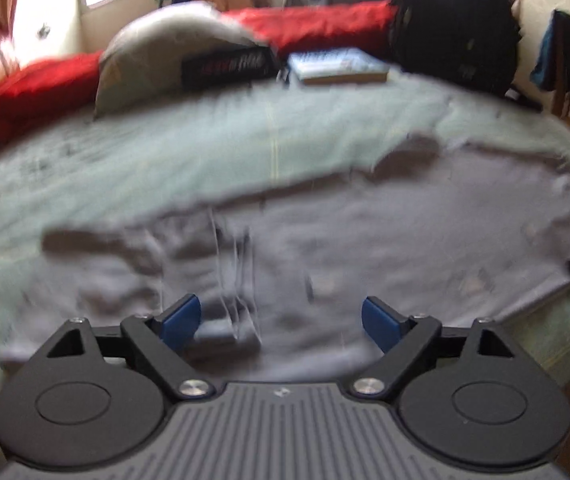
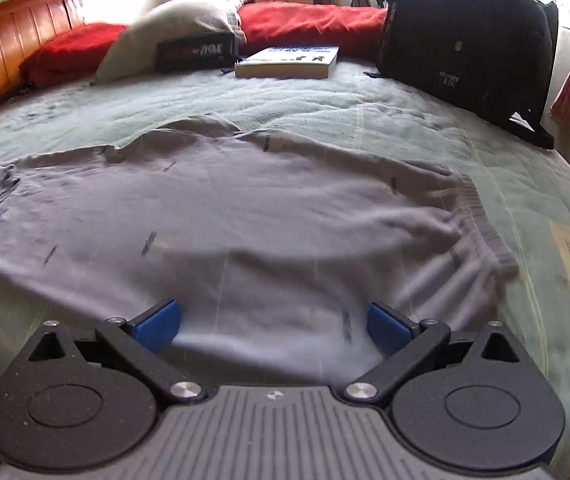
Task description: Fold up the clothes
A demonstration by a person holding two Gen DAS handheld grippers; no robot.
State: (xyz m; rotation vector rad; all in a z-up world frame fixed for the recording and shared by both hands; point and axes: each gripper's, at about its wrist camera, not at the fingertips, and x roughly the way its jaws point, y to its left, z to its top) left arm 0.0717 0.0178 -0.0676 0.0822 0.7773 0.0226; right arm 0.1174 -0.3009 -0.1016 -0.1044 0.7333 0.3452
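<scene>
Sweater (image 2: 221, 216) lies flat on the bed (image 2: 325, 100) (grey on green). I see my left gripper (image 1: 281, 322) and right gripper (image 2: 271, 326) both wide apart above it, holding nothing.

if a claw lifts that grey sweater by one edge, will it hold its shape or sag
Probably sag: the sweater lies limp and wrinkled on the bed, so it looks soft. Its ribbed hem is bunched, so pushing would likely crumple it rather than slide it. It looks thin, probably light. Both claws, left and right, are open.
</scene>
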